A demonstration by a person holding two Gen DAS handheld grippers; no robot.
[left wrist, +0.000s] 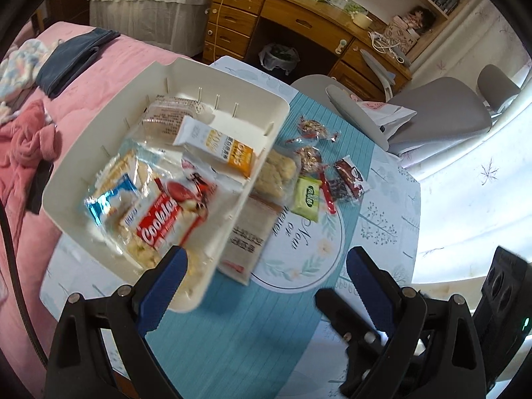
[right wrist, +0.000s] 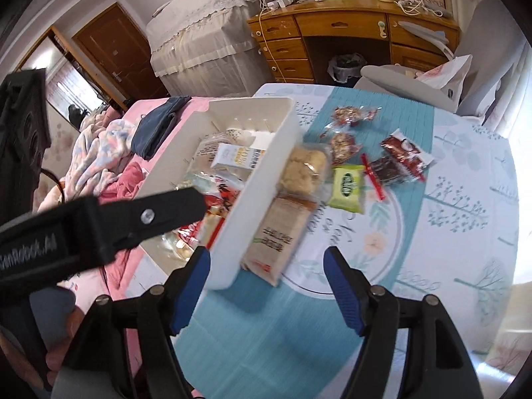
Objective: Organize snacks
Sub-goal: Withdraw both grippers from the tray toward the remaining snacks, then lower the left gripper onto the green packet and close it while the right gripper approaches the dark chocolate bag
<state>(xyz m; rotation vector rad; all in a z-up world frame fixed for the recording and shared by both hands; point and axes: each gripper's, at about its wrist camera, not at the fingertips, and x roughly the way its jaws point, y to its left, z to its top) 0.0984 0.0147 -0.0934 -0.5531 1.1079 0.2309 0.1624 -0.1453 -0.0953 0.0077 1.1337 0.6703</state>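
A cream plastic bin [left wrist: 99, 153] [right wrist: 266, 153] sits on the table's left side and holds several snack packs, among them a red Cookies pack [left wrist: 166, 222] and a white-and-orange pack [left wrist: 216, 144]. Loose snacks lie on the table right of the bin: a brown-and-white pack [left wrist: 249, 232] [right wrist: 276, 236], a pale biscuit pack [right wrist: 304, 168], a green pack [left wrist: 307, 198] [right wrist: 347, 184], a dark red pack [left wrist: 349, 179] [right wrist: 404, 156] and wrapped candies [left wrist: 314, 128] [right wrist: 352, 113]. My left gripper [left wrist: 266, 266] is open and empty near the bin's front corner. My right gripper [right wrist: 267, 266] is open and empty over the brown-and-white pack.
The table wears a teal and white floral cloth [left wrist: 232, 332] [right wrist: 449, 216]. A pink bed [left wrist: 83, 76] with clothes lies left. A grey chair [left wrist: 432, 113] and a wooden desk [right wrist: 332, 33] stand beyond. The left gripper's body [right wrist: 83, 232] crosses the right wrist view.
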